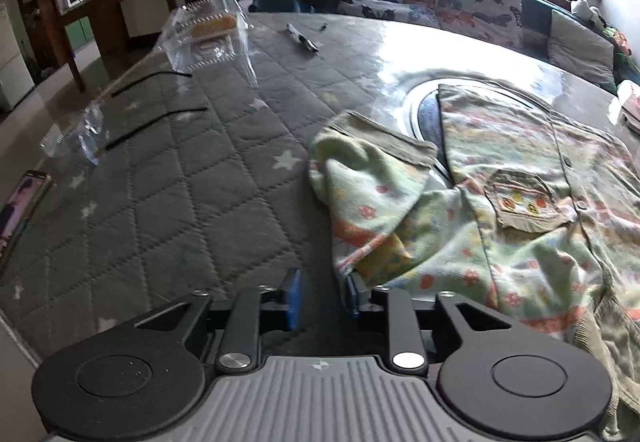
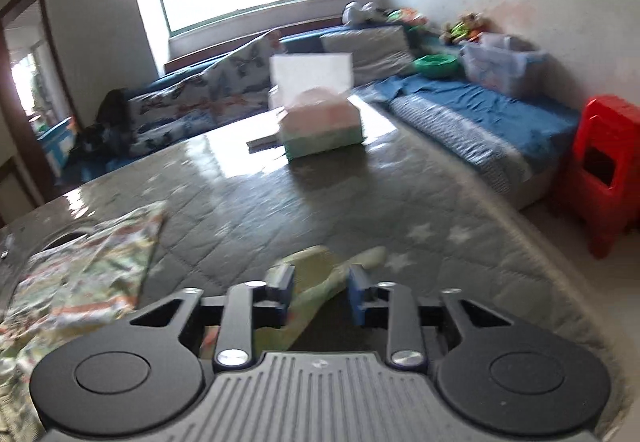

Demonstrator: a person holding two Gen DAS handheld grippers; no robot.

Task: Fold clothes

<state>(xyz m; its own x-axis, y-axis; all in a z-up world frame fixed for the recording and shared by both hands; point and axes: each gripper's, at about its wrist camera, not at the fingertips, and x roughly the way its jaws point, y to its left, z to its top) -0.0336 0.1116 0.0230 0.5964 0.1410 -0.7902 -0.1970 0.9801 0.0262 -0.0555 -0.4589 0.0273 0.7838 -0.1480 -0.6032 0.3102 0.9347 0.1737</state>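
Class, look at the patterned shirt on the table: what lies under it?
Under the shirt a round inset in the table shows at its edge; the rest is covered. Elsewhere the quilted star cover shows.

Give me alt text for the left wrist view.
A floral shirt lies on a grey quilted table, one sleeve folded in. The open left gripper sits at its hem; a clear box stands beyond.

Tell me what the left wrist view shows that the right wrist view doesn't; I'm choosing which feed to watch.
Left wrist only: the shirt's chest pocket, a clear plastic container, and the open left claw beside a sleeve.
Right wrist only: a tissue box, a red stool, and the open right claw around a pale green sleeve.
Both: the floral shirt and the quilted table cover.
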